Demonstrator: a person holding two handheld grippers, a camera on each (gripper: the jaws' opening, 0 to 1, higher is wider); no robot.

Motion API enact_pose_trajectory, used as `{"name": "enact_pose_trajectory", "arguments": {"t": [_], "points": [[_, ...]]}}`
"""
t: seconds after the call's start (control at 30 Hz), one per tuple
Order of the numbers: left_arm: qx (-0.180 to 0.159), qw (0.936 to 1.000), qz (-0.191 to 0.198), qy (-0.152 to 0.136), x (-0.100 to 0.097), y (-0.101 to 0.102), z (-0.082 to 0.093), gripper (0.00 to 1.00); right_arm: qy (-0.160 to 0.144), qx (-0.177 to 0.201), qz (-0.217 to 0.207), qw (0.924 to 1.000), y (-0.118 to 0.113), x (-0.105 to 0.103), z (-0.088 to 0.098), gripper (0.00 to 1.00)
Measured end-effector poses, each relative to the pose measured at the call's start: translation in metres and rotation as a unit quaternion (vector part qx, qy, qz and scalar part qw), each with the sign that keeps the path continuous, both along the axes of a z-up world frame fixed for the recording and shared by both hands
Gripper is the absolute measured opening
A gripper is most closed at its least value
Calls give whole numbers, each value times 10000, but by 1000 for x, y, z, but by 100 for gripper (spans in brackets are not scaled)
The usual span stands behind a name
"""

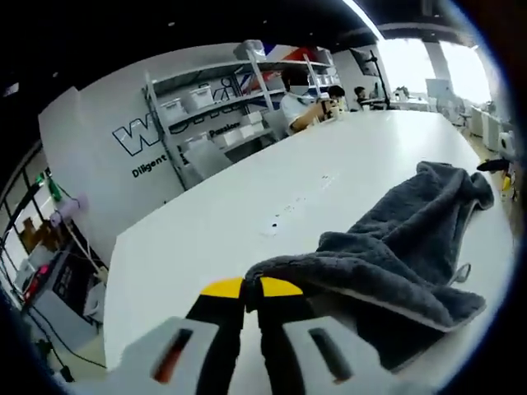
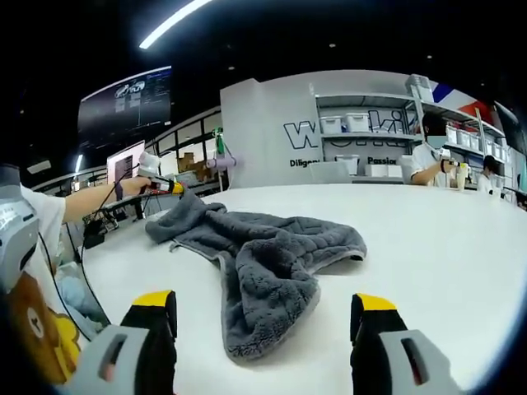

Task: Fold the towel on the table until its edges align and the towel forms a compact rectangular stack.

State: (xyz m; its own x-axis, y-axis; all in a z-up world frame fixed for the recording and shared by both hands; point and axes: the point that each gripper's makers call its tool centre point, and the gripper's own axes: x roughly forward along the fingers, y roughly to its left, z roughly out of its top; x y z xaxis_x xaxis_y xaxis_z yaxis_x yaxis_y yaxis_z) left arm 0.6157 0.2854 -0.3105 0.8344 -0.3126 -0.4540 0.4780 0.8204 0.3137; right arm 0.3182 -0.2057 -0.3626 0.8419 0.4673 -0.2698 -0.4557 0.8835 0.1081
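We see a wide white counter (image 1: 247, 206) running back toward a wall with dark lettering (image 2: 329, 136) and a shelving rack (image 1: 222, 90) loaded with pale bins. People sit at the counter's far end in both views.

On the counter lies the grey towel (image 2: 263, 255), rumpled and unfolded, one long tail stretching away and a thicker bunch nearer the right gripper's camera. In the left gripper view the same towel (image 1: 412, 247) spreads from the near edge of the counter toward its right side, with a pale hem along its lower fold.

The left hand-held gripper (image 1: 252, 290) has its yellow-tipped jaws pressed together on a corner of the towel, the cloth rising over the tips. In the right gripper view this gripper (image 2: 169, 188) appears at the towel's far end, held by an outstretched arm.

The right hand-held gripper (image 2: 263, 309) hangs with jaws spread wide, the towel's near bunch lying between them, not touched.
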Motion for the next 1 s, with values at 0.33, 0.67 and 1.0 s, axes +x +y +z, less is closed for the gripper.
{"name": "enact_pose_trajectory", "arguments": {"t": [0.33,0.67,1.0], "points": [[-445,9977,366,352,9,20,-59,7,76,-80,-34,9999,1,-1,-3,91],[-580,9968,399,385,3,17,-69,9,103,-87,39,9999,9,0,-4,91],[-472,9977,403,289,-20,23,-61,21,65,-36,107,9999,11,-4,-4,91]]}}
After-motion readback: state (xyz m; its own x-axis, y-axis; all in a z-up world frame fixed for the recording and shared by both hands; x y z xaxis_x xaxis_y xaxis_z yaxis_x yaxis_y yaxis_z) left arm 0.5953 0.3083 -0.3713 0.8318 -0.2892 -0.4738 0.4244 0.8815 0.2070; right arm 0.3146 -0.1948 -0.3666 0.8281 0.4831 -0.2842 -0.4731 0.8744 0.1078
